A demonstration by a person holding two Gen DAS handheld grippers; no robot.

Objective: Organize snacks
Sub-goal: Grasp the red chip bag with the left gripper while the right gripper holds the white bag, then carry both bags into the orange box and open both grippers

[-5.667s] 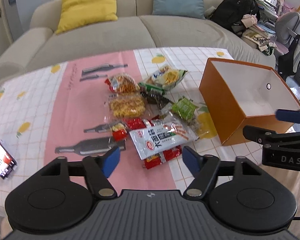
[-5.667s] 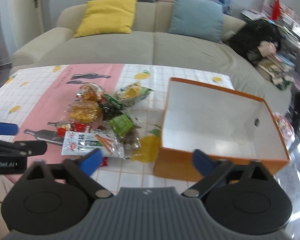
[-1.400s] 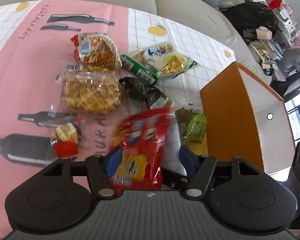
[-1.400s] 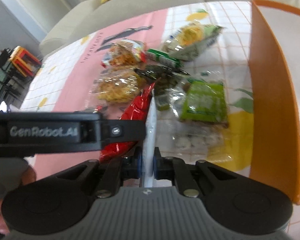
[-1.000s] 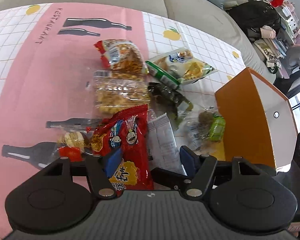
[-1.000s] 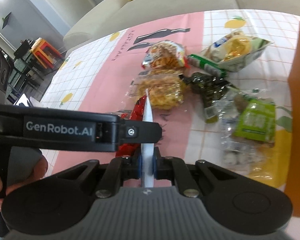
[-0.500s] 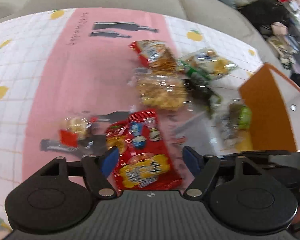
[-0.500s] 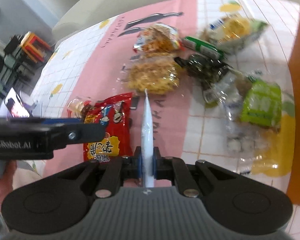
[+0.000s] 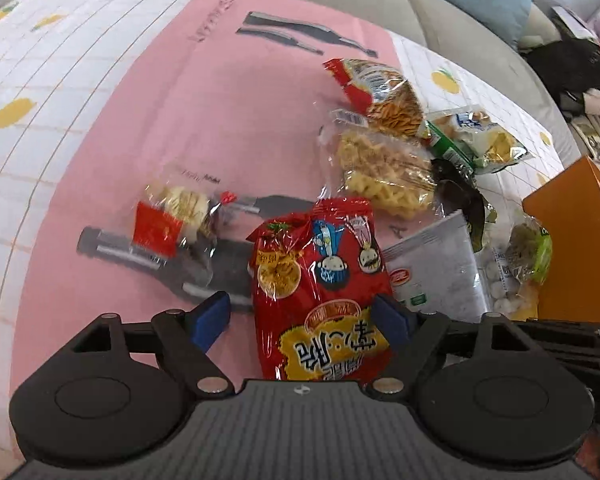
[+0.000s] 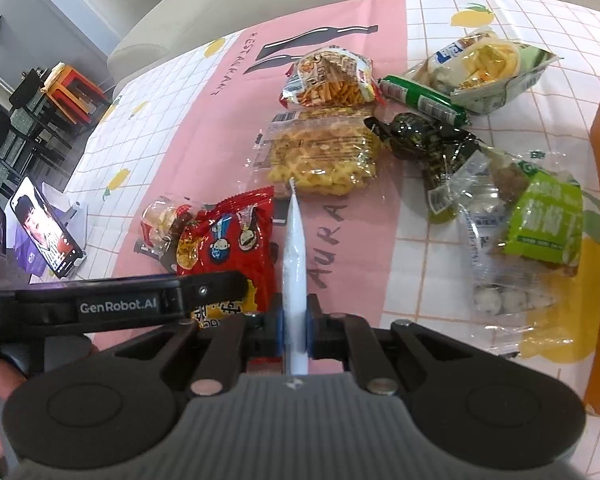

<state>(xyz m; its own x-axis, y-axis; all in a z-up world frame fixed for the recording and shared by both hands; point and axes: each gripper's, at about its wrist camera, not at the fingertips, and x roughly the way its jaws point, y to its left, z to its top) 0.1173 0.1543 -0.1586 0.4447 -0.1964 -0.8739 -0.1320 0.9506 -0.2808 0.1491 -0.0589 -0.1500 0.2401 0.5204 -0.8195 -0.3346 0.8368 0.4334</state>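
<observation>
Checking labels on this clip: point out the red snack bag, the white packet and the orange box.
red snack bag (image 9: 320, 276), left wrist view, on its printed front.
white packet (image 10: 293, 248), right wrist view, on its upright edge above the pads.
orange box (image 9: 568, 256), left wrist view, on its outer side wall.

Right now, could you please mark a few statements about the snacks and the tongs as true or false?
1. The right tongs are clamped on a white packet. True.
2. The red snack bag lies inside the orange box. False: it lies on the tablecloth, between the left tongs.
3. The left tongs are pinching the red snack bag. False: their jaws are opening, pads clear of it.
4. A phone with a lit screen rests near the table's edge. True.
</observation>
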